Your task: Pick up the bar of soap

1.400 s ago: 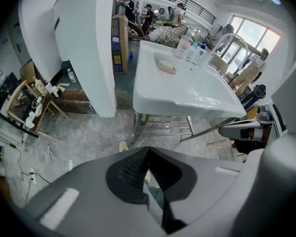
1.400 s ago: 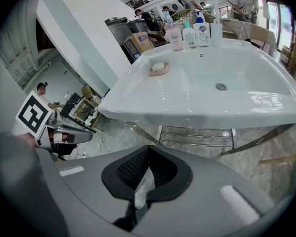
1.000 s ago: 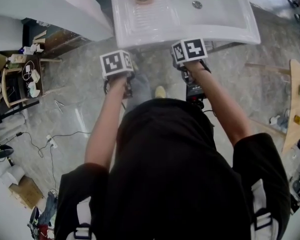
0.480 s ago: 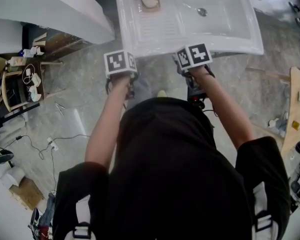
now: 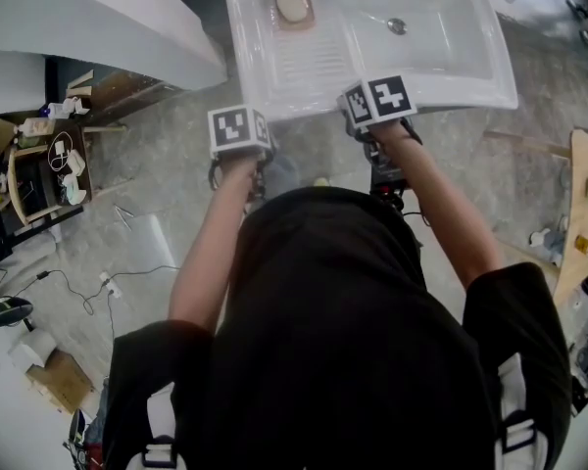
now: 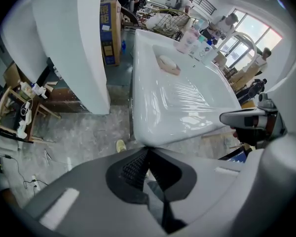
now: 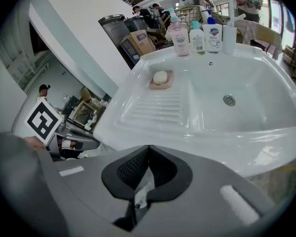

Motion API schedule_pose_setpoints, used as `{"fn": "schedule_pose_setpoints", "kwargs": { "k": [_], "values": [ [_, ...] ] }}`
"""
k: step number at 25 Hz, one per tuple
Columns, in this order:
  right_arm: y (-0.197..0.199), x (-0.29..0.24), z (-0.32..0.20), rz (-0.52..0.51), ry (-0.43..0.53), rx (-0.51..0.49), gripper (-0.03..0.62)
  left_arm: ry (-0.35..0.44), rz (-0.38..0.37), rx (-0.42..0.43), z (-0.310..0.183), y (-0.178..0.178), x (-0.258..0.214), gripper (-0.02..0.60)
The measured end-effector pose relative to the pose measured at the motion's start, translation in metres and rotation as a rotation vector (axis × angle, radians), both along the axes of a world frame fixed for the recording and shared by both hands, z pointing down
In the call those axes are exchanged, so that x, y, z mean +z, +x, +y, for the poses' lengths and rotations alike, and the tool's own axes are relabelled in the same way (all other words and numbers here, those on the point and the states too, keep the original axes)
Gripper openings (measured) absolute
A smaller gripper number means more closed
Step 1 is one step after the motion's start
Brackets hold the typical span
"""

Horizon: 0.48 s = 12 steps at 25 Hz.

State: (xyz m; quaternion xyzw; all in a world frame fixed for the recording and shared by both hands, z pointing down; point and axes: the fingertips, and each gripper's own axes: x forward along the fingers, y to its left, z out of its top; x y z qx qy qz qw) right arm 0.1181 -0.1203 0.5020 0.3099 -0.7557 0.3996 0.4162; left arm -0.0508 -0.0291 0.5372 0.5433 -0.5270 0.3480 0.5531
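Observation:
The bar of soap [image 5: 292, 7] is a pale oval lying in a small pinkish dish [image 7: 161, 83] at the far left of a white sink [image 5: 470, 76]; it also shows in the right gripper view [image 7: 160, 77] and the left gripper view [image 6: 167, 62]. Both grippers hang in front of the sink's near edge, well short of the soap. My left gripper [image 6: 147, 151] has its jaws closed together with nothing between them. My right gripper [image 7: 148, 148] is likewise shut and empty. In the head view only their marker cubes show, the left [image 5: 238, 129] and the right [image 5: 377, 99].
Several bottles [image 7: 197, 31] stand along the sink's back rim, a drain [image 7: 229, 100] lies in the basin. A large white tub-like form [image 5: 98, 27] stands at left. Cluttered shelf [image 5: 39, 164] and cables lie on the floor at left; a wooden bench [image 5: 583, 204] at right.
Both grippers have come closer to the sink's front edge; the sink and soap now sit lower in the head view. Jaws stay closed.

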Motion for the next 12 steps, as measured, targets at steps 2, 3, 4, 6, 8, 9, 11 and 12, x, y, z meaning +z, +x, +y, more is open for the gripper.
{"fn": "schedule_pose_setpoints", "kwargs": {
  "k": [2, 3, 4, 6, 8, 9, 11, 12],
  "values": [
    [0.0, -0.003, -0.003, 0.001, 0.001, -0.005, 0.014, -0.003, 0.003, 0.004, 0.002, 0.001, -0.002, -0.002],
    [0.001, -0.003, -0.004, 0.002, 0.002, -0.007, 0.014, -0.003, 0.006, 0.007, 0.002, 0.003, -0.003, -0.002],
    [0.002, -0.004, -0.006, 0.003, 0.003, -0.007, 0.014, -0.002, 0.009, 0.011, 0.002, 0.004, -0.004, -0.002],
    [0.004, -0.004, -0.01, 0.003, 0.002, -0.002, 0.014, -0.001, 0.017, 0.016, 0.001, 0.005, -0.007, -0.002],
    [0.002, -0.005, -0.013, 0.007, -0.001, 0.001, 0.014, -0.002, 0.025, 0.025, -0.001, 0.005, -0.01, -0.002],
    [0.001, -0.005, -0.015, 0.01, -0.003, 0.001, 0.014, -0.003, 0.031, 0.03, -0.001, 0.004, -0.011, -0.002],
    [-0.003, -0.005, -0.018, 0.014, -0.004, 0.003, 0.014, -0.005, 0.049, 0.032, -0.001, 0.002, -0.012, -0.002],
    [-0.005, -0.005, -0.019, 0.015, -0.004, 0.005, 0.014, -0.003, 0.058, 0.032, -0.001, 0.0, -0.013, -0.002]
  ]
}}
